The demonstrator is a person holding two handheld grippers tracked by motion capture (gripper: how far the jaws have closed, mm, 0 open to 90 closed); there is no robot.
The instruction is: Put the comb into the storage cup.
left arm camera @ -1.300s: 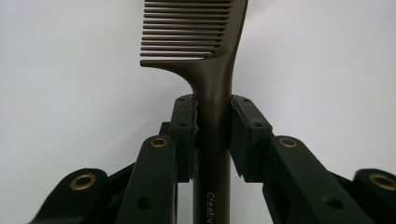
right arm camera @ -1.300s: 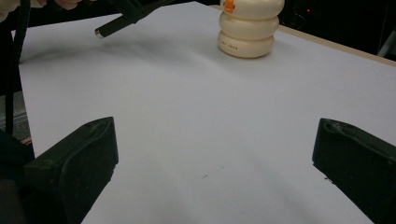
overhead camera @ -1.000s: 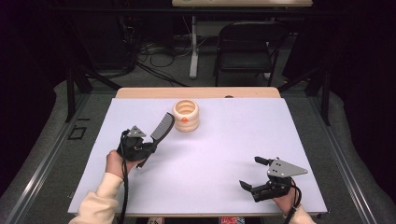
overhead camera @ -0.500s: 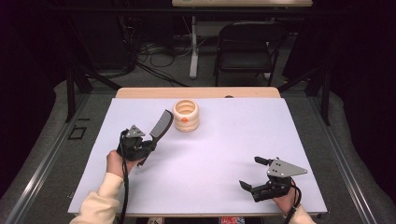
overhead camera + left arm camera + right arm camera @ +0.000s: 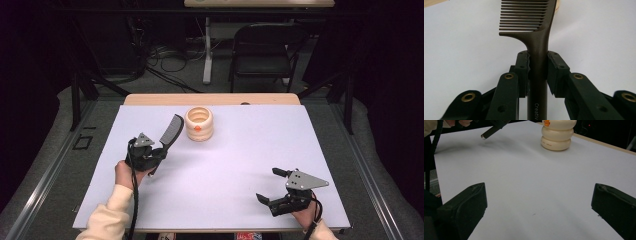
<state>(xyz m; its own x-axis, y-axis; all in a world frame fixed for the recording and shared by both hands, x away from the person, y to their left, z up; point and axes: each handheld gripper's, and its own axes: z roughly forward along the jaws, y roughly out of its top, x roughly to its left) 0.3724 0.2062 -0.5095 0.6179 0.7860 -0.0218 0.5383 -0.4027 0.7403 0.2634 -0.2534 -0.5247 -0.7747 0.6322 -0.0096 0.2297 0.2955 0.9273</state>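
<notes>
Left tongs (image 5: 159, 156) clamp dark comb (image 5: 171, 131) by handle, left of centre, teeth toward cream ribbed holder (image 5: 199, 124) upper centre; right tongs (image 5: 276, 187) wide, empty, lower right. Likely next: lower comb into holder

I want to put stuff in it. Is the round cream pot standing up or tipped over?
Standing up. The cream pot sits flat on the table, its open mouth facing upward, seen from above.
</notes>
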